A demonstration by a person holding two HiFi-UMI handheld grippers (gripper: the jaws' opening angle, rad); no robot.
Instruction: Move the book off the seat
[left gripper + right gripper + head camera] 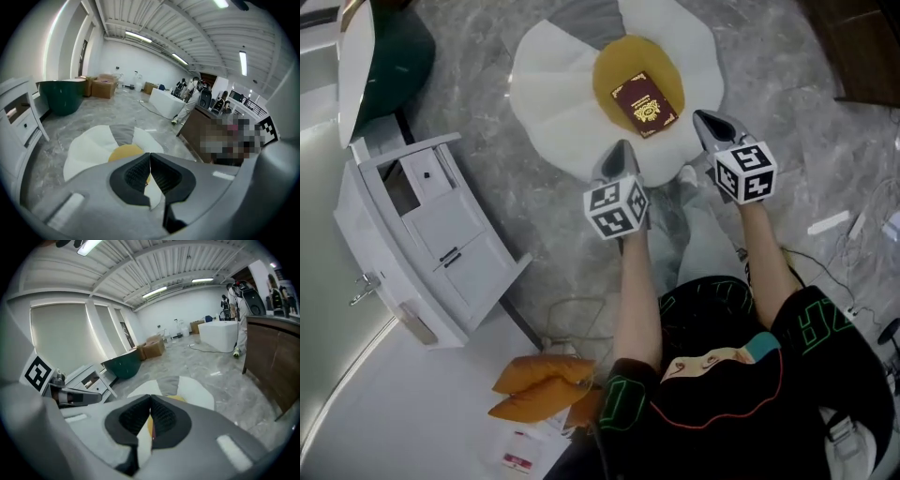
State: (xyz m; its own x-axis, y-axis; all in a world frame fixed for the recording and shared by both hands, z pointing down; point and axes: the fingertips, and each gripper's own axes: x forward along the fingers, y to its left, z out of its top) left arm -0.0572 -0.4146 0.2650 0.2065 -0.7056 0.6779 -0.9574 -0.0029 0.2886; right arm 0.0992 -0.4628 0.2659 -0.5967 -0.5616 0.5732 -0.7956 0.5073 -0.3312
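A dark red book [645,103] with a gold emblem lies flat on the yellow centre of a fried-egg-shaped seat cushion [553,94] on the floor. My left gripper [622,147] hovers just short of the cushion's near edge, below and left of the book, with its jaws shut and nothing in them. My right gripper [705,119] hangs to the right of the book over the cushion's white rim, also shut and empty. In the left gripper view the shut left gripper [150,161] points at the cushion [91,145]. In the right gripper view the shut right gripper [150,411] faces the cushion [192,386].
A white drawer cabinet [431,234] stands to the left, with a dark green tub [398,52] behind it. Cables [572,314] and an orange bundle [539,384] lie near the person's legs. A brown counter [862,47] is at the far right.
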